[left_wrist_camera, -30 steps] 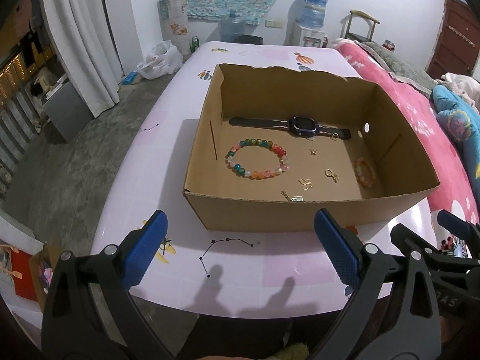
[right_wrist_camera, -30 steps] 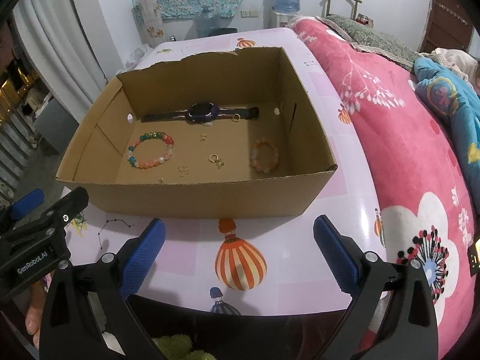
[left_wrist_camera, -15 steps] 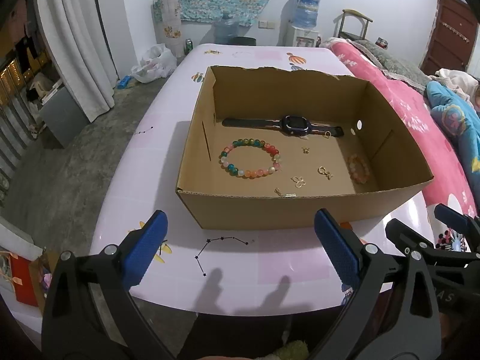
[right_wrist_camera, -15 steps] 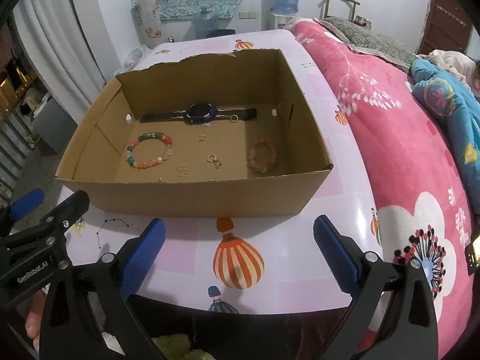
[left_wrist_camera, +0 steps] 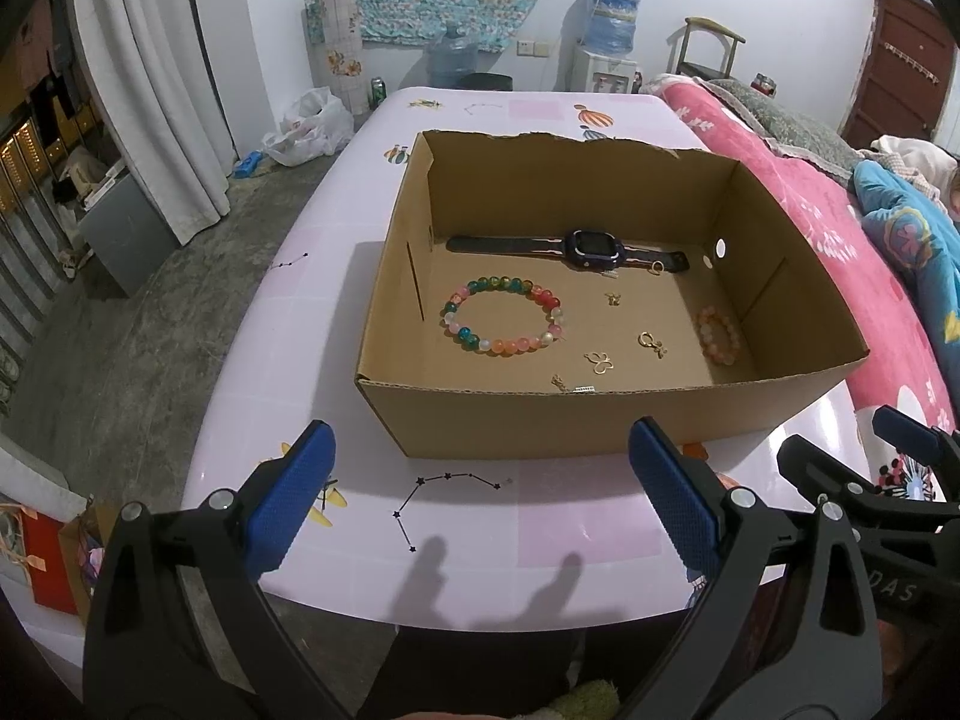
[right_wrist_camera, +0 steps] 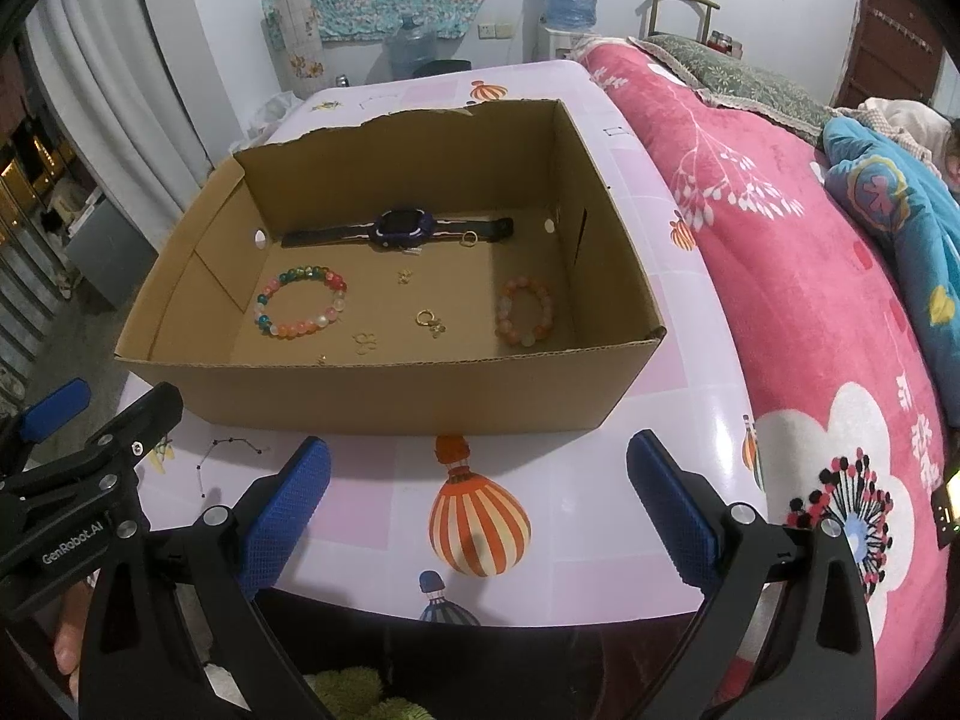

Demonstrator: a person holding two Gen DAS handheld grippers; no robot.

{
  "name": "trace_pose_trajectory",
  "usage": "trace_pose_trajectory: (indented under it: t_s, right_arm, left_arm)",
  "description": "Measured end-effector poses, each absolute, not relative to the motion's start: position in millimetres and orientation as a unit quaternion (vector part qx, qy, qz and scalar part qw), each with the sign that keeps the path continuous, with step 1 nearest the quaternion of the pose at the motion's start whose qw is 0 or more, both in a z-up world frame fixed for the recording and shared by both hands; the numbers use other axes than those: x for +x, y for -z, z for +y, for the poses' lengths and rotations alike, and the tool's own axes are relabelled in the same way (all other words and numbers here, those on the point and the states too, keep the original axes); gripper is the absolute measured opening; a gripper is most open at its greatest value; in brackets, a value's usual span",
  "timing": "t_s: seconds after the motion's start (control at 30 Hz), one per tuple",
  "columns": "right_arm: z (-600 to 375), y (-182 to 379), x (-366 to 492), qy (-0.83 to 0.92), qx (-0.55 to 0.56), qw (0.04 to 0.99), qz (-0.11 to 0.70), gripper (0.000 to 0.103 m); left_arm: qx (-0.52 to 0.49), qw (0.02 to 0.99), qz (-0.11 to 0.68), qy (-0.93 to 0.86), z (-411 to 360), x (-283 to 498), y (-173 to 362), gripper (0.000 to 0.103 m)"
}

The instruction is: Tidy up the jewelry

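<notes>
Just short of the near edge of the surface (left_wrist_camera: 540,540), both tools hang with their blue-padded fingers spread wide and nothing between them. The left tool (left_wrist_camera: 480,498) points at the near wall of an open cardboard box (left_wrist_camera: 540,420) and touches neither the box nor the surface; the right tool (right_wrist_camera: 480,492) does the same from a little further right, above a printed striped balloon. In the left view the right tool's black frame shows at the right edge, and in the right view the left tool's frame shows at the left edge, so the two sit side by side.

All the jewelry lies on the box floor. A dark watch (left_wrist_camera: 591,247) stretches along the far wall. A multicoloured bead bracelet (left_wrist_camera: 504,321) lies left of centre, and a smaller orange bead bracelet (left_wrist_camera: 717,336) sits beside the right wall. Between them are several small gold pieces (left_wrist_camera: 651,343), apart from one another. A pink quilted bed (right_wrist_camera: 810,276) runs along the right side of the surface.
</notes>
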State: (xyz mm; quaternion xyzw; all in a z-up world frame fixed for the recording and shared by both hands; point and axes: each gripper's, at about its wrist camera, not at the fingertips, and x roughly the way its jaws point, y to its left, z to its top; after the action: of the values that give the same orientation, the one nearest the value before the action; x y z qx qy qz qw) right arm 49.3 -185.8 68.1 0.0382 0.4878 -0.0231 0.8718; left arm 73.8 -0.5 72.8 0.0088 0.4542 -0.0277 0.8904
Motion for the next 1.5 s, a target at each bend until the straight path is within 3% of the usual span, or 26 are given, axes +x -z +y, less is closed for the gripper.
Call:
trace_pose_trajectory:
  t_s: [1.5]
  right_arm:
    - [-183.9,-63.6,52.0,0.017,0.045,0.869,0.493,0.096]
  left_arm:
    - [0.010,0.889,0.457,0.028,0.1,73.5,-70.9,0.095]
